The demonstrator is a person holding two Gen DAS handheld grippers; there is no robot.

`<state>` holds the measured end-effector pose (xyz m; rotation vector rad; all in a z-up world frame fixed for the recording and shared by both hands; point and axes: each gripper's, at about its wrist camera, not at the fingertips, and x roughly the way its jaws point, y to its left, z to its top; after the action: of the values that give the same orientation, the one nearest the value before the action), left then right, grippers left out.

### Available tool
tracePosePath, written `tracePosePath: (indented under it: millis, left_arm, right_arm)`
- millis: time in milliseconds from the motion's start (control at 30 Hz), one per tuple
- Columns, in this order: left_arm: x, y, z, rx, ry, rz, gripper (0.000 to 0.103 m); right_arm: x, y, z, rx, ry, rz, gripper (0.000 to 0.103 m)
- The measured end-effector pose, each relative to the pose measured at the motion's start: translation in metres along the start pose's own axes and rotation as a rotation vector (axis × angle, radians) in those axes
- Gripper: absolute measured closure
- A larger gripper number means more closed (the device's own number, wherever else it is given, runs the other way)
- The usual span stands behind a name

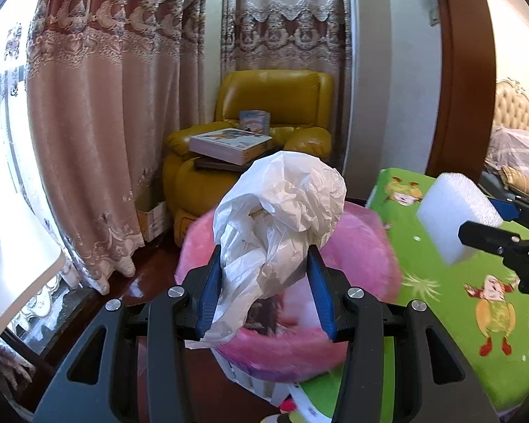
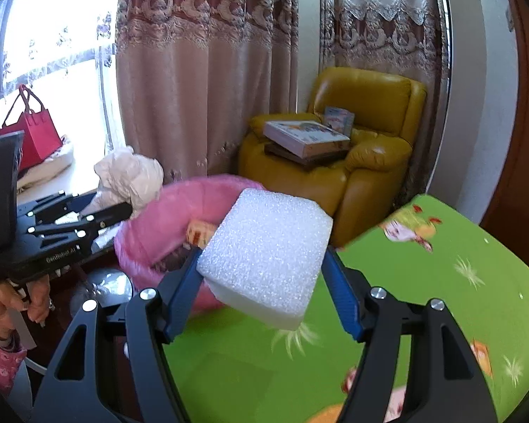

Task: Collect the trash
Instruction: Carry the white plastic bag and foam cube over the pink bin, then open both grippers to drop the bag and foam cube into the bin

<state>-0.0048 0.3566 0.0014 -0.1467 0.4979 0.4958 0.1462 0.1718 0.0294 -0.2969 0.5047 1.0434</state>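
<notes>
Patterned curtains (image 1: pixel 98 134) and a mustard leather armchair (image 1: pixel 250 148) are backing a corner where a pink-lined trash bin (image 1: pixel 356 257) is standing beside a green cartoon-printed mat (image 1: pixel 458 299). A crumpled white plastic bag (image 1: pixel 278 218) is riding in the left gripper (image 1: pixel 262 290), whose blue pads are pinching its bunched lower part so the loose bulk is billowing above the bin's mouth, probably for dropping straight in. A white foam block (image 2: pixel 268 253) is sitting wedged between the right gripper's (image 2: pixel 264 296) fingers, which are clamping its sides; it is hanging over the bin's near rim and the mat. Both pieces seem held high to clear the liner. Boxes (image 2: pixel 306 137) are lying on the armchair.
</notes>
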Motion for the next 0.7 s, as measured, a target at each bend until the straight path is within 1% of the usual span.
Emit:
tracePosePath:
  millis: [133, 233, 300, 433, 533, 567, 600, 667, 700]
  left_arm:
    - [0.010, 0.009, 0.012, -0.023, 0.004, -0.015, 0.058]
    - [0.020, 0.014, 0.019, -0.048, 0.013, -0.014, 0.058]
    - [0.027, 0.015, 0.020, -0.061, 0.025, -0.020, 0.058]
    - [0.040, 0.018, 0.024, -0.071, 0.032, -0.008, 0.058]
    - [0.047, 0.021, 0.031, -0.080, 0.029, -0.009, 0.058]
    - [0.049, 0.022, 0.033, -0.082, 0.026, -0.012, 0.058]
    - [0.052, 0.023, 0.036, -0.082, 0.020, -0.017, 0.057]
    - [0.058, 0.024, 0.042, -0.074, 0.006, -0.031, 0.052]
    - [0.060, 0.026, 0.044, -0.069, -0.001, -0.035, 0.044]
  right_arm:
    - [0.019, 0.003, 0.018, 0.018, -0.008, 0.033, 0.037]
    - [0.031, 0.006, 0.024, 0.019, -0.004, 0.059, 0.036]
    - [0.039, 0.009, 0.027, 0.009, -0.004, 0.050, 0.036]
    - [0.053, 0.013, 0.031, -0.027, 0.010, 0.036, 0.036]
    - [0.058, 0.011, 0.039, -0.017, 0.004, 0.049, 0.036]
    - [0.059, 0.010, 0.042, -0.011, -0.002, 0.065, 0.034]
    - [0.061, 0.009, 0.046, -0.007, -0.007, 0.094, 0.025]
    - [0.063, 0.007, 0.052, 0.013, -0.020, 0.142, 0.016]
    - [0.064, 0.004, 0.056, 0.028, -0.030, 0.153, 0.016]
